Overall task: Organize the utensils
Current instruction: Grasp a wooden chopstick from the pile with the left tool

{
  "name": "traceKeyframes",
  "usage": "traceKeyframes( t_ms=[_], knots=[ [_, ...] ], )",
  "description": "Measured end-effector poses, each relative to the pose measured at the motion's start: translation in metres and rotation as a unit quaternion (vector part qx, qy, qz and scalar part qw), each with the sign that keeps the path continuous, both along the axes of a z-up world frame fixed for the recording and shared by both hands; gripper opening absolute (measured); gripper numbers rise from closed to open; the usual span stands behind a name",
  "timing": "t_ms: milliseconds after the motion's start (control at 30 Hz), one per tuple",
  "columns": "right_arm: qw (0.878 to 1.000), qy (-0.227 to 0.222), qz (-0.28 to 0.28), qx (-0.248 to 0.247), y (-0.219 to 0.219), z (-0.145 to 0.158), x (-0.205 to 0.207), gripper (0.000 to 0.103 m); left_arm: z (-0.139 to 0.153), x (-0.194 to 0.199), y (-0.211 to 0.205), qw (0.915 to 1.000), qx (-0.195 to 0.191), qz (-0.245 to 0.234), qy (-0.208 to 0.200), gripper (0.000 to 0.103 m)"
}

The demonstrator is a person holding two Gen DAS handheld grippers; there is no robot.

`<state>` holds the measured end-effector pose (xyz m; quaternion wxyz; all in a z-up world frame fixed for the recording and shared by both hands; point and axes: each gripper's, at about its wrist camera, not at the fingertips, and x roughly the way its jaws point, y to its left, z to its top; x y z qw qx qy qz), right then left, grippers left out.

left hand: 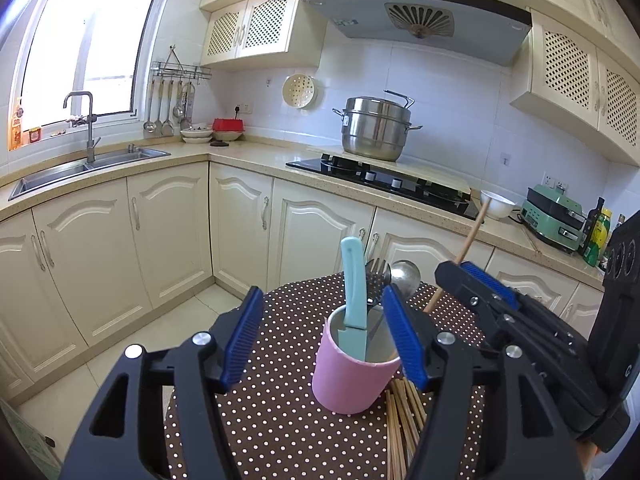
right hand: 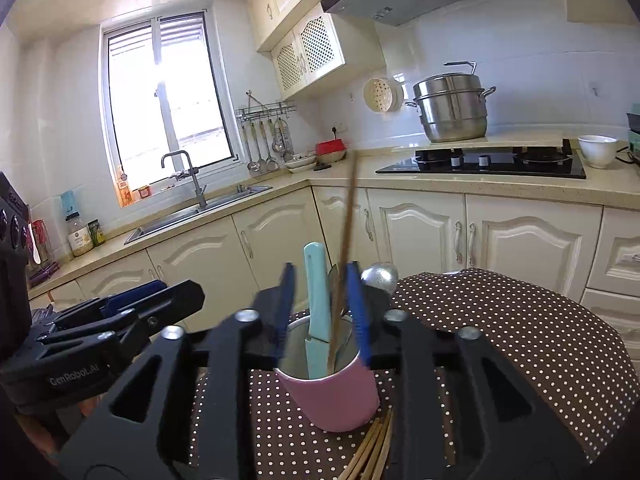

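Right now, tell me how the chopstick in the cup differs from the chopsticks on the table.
The chopstick in the pink cup stands nearly upright; the chopsticks on the table lie flat. The standing one is single; those on the table form a loose bundle beside the cup. All look like plain wooden sticks.

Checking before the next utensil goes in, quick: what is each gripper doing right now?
Left gripper: open, jaws either side of the pink cup, not pressing it.
Right gripper: open, chopstick between the jaws, standing in the cup, not clamped.
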<state>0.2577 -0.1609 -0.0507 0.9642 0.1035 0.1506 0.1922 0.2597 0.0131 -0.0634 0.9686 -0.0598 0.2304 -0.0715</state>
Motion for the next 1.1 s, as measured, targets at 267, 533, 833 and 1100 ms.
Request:
traceKeyframes(
  t_ms=[267, 533, 833, 1100],
  knots=[
    [0.999, 0.026, -0.022, -0.017, -0.022, -0.002, -0.021, 0.053, -0.019, -0.007, -0.012, 0.9965, 0.009, -0.04, 0.073, 0.065],
    [0.991, 0.124, -0.038, -0.046, -0.048, -0.045, -0.034, 0.061, -0.075, -0.009, -0.037, 0.9766, 0.029, -0.099, 0.189, 0.066],
    [0.979, 0.192, -0.039, -0.057, -0.061, -0.097, -0.06, 0.062, -0.139, -0.017, -0.06, 0.9514, 0.066, -0.124, 0.274, 0.066],
    [0.977, 0.202, -0.039, -0.049, -0.065, -0.111, -0.068, 0.062, -0.156, -0.025, -0.069, 0.952, 0.107, -0.107, 0.266, 0.066]
  ],
)
